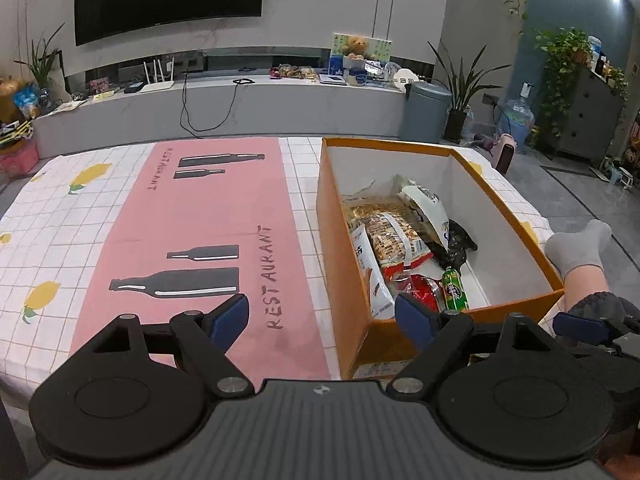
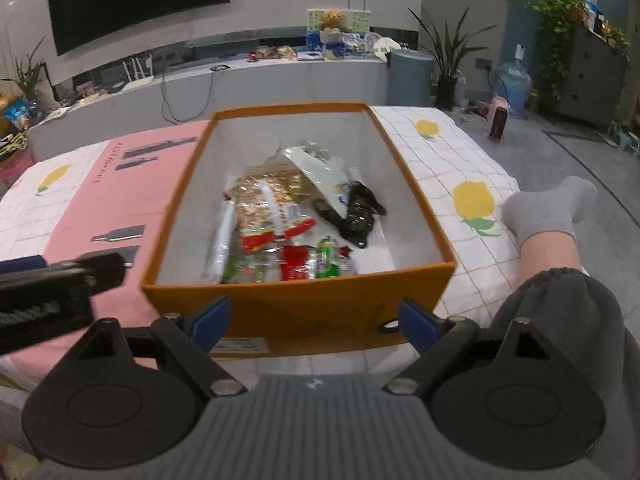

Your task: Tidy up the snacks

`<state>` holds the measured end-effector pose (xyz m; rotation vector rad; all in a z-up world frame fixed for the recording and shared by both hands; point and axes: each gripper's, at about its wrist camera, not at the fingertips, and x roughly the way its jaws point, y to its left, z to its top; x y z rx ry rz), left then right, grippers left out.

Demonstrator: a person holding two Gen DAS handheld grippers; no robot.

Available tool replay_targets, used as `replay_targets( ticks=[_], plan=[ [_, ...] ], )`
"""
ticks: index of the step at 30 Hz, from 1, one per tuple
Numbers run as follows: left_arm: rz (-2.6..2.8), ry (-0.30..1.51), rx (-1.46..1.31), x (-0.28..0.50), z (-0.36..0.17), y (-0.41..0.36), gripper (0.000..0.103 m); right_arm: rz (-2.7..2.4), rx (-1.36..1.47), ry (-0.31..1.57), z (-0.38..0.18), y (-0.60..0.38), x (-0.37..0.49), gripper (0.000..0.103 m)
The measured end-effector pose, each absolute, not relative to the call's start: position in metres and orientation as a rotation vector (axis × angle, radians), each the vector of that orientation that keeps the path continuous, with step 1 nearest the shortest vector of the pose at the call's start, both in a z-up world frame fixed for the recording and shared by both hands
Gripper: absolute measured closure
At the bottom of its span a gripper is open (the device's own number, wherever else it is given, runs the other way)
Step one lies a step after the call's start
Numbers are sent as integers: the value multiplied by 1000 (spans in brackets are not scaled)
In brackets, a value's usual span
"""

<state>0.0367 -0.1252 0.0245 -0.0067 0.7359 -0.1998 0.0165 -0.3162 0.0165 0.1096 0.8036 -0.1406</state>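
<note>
An orange box with white inner walls stands on the table's right side and also shows in the right wrist view. Several snack packets lie inside: a peanut bag, a white bag, a black packet, a red packet and a green packet. In the right wrist view they show as a peanut bag, a black packet and a green packet. My left gripper is open and empty, low at the box's near left corner. My right gripper is open and empty before the box's near wall.
A pink runner with bottle prints lies on a white checked cloth with lemon prints. A person's socked foot and leg rest on the table right of the box. My left gripper's body shows at the right wrist view's left.
</note>
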Motion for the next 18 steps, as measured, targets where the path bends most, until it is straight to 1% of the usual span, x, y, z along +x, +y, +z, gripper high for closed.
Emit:
replay_targets(
  ticks=[18],
  plan=[
    [-233, 733, 39, 18, 18, -129, 6, -172, 160, 795, 12, -308, -7, 15]
  ],
)
